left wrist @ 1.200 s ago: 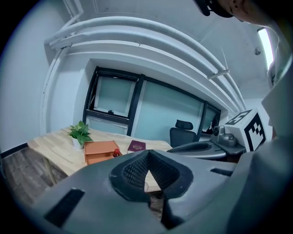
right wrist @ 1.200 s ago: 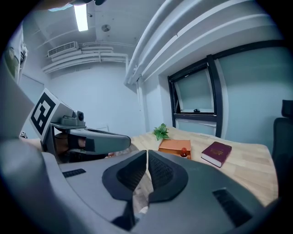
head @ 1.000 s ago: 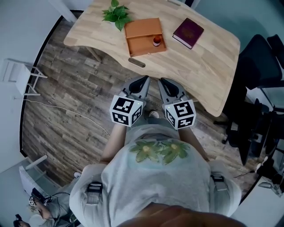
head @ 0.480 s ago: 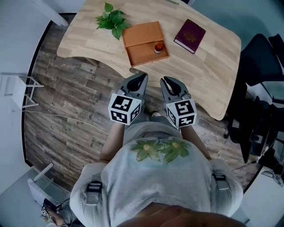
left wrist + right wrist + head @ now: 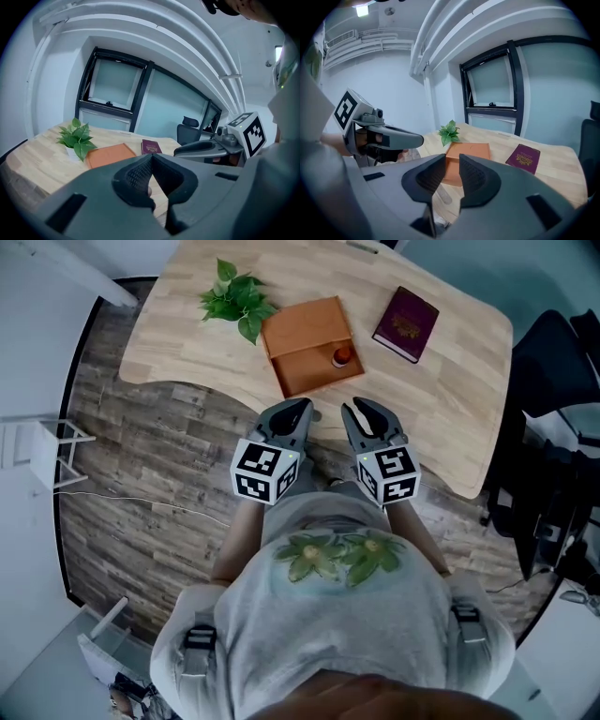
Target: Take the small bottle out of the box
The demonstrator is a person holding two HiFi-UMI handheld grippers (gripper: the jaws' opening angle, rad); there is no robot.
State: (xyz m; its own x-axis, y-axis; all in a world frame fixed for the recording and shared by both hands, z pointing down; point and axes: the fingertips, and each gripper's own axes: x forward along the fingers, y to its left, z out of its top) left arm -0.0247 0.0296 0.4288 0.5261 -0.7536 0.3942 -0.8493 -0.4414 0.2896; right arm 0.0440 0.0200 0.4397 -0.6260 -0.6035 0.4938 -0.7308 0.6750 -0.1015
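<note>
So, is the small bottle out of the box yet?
No, the head view shows the small bottle sitting inside the open box, against its right-hand wall.

A light wooden table (image 5: 450, 399) is set on weathered plank flooring (image 5: 141, 484); a black chair (image 5: 558, 362) is placed beside it, dark-framed windows (image 5: 115, 86) behind.

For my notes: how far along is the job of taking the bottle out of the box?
Done: nothing; the bottle stands in the box. In hand: right gripper, jaws just opening, empty, short of the box; left gripper shut. To do: reach, grip, lift out.
</note>
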